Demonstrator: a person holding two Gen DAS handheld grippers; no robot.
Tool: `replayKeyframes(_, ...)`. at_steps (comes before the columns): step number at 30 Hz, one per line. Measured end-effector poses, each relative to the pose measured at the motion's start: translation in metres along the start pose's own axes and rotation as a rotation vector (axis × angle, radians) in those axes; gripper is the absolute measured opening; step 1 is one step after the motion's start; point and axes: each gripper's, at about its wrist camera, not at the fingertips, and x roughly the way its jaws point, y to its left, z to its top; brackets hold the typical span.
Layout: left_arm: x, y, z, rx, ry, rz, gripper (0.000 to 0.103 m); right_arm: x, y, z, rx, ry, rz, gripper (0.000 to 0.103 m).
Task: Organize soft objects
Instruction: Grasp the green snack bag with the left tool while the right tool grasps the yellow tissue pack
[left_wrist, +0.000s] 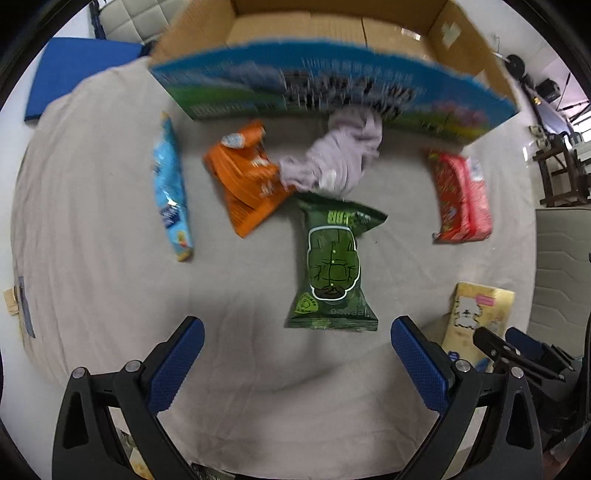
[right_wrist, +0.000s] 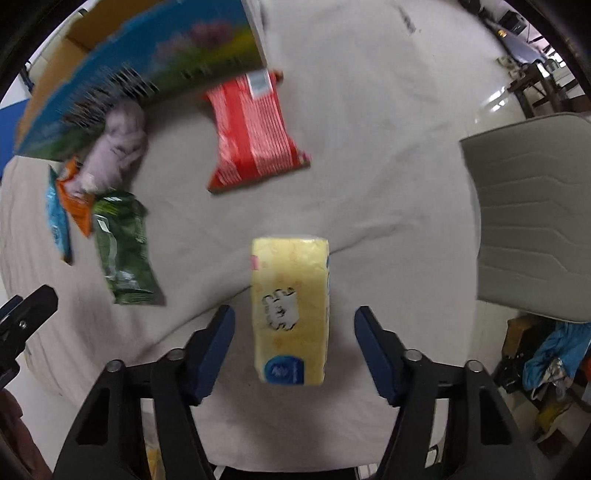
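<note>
Soft packs lie on a beige cloth. In the left wrist view a green snack bag lies just ahead of my open, empty left gripper. Beyond it are an orange bag, a blue bag, a crumpled lilac cloth, a red pack and a yellow tissue pack. In the right wrist view the yellow tissue pack lies between the fingers of my open right gripper, untouched. The red pack and green bag lie beyond.
An open cardboard box with a blue-green printed side stands at the far edge of the cloth; it also shows in the right wrist view. A grey padded chair stands to the right. A blue mat lies far left.
</note>
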Motion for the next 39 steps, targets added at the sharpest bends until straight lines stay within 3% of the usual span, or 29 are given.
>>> replayKeyframes(3,0.013,-0.006,0.002,0.013,0.017,0.006,0.103,-0.003,-0.023,-0.002,0.043,-0.009,0.023,0.060)
replayKeyframes(8,0.034,-0.013,0.004,0.024,0.040,0.008,0.103,-0.016,-0.053,-0.006,0.102,-0.044,-0.076,0.062)
replayKeyframes(10,0.043,-0.014,0.006,0.025,0.051,0.002,0.103,-0.014,-0.055,-0.007,0.095,-0.034,-0.040,0.066)
replayKeyframes(13,0.060,-0.017,0.010,0.020,0.077,-0.015,0.103,-0.001,-0.052,-0.005,0.081,-0.025,-0.059,0.070)
replayKeyframes(14,0.068,-0.018,0.012,0.019,0.082,-0.021,0.103,0.007,-0.050,-0.004,0.081,-0.019,-0.045,0.076)
replayKeyframes(18,0.087,-0.021,0.017,0.016,0.097,-0.041,0.102,0.023,-0.044,0.000,0.085,0.010,0.006,0.077)
replayKeyframes(20,0.096,-0.019,0.020,0.009,0.105,-0.045,0.095,0.029,-0.040,-0.001,0.082,0.029,0.002,0.077)
replayKeyframes(22,0.105,-0.018,0.023,0.005,0.113,-0.052,0.081,0.035,-0.039,-0.003,0.087,0.049,0.010,0.077)
replayKeyframes(24,0.118,-0.019,0.025,0.007,0.130,-0.048,0.057,0.041,-0.039,-0.004,0.098,0.064,0.011,0.077)
replayKeyframes(27,0.121,-0.024,0.016,0.034,0.097,-0.019,0.042,0.058,-0.039,0.005,0.114,0.081,0.016,0.076)
replayKeyframes(28,0.123,-0.028,0.014,0.034,0.089,-0.012,0.041,0.062,-0.037,0.008,0.114,0.082,0.012,0.070)
replayKeyframes(29,0.125,-0.029,0.007,0.036,0.080,0.001,0.039,0.065,-0.036,0.011,0.118,0.087,-0.057,0.067)
replayKeyframes(33,0.122,-0.031,-0.019,0.021,0.073,0.009,0.037,0.075,-0.038,0.015,0.111,0.069,-0.063,0.066)
replayKeyframes(39,0.115,-0.030,-0.058,0.007,0.045,0.010,0.036,0.050,-0.043,-0.004,0.073,0.038,-0.074,0.065)
